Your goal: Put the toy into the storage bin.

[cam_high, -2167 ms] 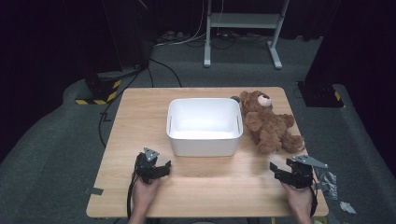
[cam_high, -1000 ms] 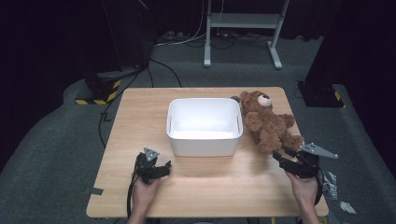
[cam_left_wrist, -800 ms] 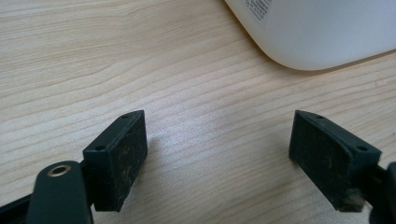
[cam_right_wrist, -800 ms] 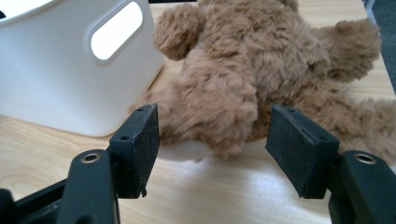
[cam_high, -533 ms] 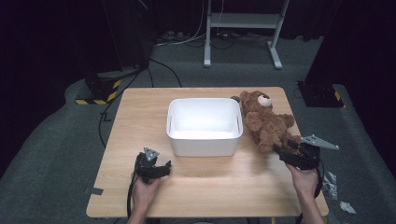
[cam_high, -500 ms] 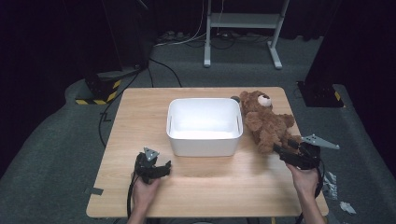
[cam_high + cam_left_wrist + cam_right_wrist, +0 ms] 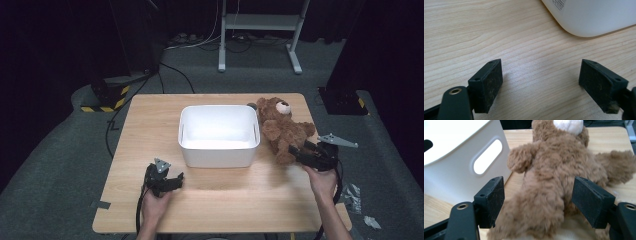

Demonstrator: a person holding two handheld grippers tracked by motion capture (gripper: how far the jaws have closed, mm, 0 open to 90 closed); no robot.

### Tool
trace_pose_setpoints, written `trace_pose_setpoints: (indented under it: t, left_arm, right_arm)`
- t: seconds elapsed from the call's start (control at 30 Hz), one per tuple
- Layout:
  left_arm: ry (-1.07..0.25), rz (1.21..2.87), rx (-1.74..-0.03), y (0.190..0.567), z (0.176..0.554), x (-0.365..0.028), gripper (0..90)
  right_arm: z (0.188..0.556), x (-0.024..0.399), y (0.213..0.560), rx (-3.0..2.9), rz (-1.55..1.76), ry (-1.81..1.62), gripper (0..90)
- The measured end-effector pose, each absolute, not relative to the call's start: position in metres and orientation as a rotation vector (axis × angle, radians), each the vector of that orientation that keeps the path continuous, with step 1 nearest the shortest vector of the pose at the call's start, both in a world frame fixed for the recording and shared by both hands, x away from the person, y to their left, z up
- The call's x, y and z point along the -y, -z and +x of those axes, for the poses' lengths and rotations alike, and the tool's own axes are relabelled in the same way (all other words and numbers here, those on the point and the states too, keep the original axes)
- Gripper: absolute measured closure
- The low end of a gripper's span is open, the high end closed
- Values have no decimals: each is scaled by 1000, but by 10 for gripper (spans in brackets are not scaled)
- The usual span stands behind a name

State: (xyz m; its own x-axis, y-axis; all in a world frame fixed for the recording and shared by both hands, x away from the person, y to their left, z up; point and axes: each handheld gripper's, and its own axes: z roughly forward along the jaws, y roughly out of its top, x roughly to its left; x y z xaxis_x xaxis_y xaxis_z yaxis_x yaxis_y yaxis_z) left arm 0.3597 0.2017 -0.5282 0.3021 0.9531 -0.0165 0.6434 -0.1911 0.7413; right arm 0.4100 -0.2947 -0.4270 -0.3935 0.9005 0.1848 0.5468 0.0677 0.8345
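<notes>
One teddy bear (image 7: 285,131) — between open right tongs (image 7: 303,153), one white bin (image 7: 218,135), one table (image 7: 150,120)

I'd call this a lab or recording studio rather than anyone's home. My wooden table (image 7: 215,200) stands alone on grey carpet (image 7: 55,165), ringed by black curtains (image 7: 50,45). Cables (image 7: 170,70) trail across the floor past a weighted base edged in yellow-and-black hazard tape (image 7: 102,102), and a pale metal stand (image 7: 260,30) waits behind (bits of tape litter the carpet too).

Teddy bear's (image 7: 549,195) feet (cut off below)
</notes>
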Motion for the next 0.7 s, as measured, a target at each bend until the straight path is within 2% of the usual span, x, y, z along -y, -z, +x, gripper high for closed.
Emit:
trace_pose_setpoints:
  t: [0.7]
  left_arm:
    - [-613,1945,-1382,528,359,-202,214]
  right_arm:
    - [448,287,419,-1991,1460,-1190,262]
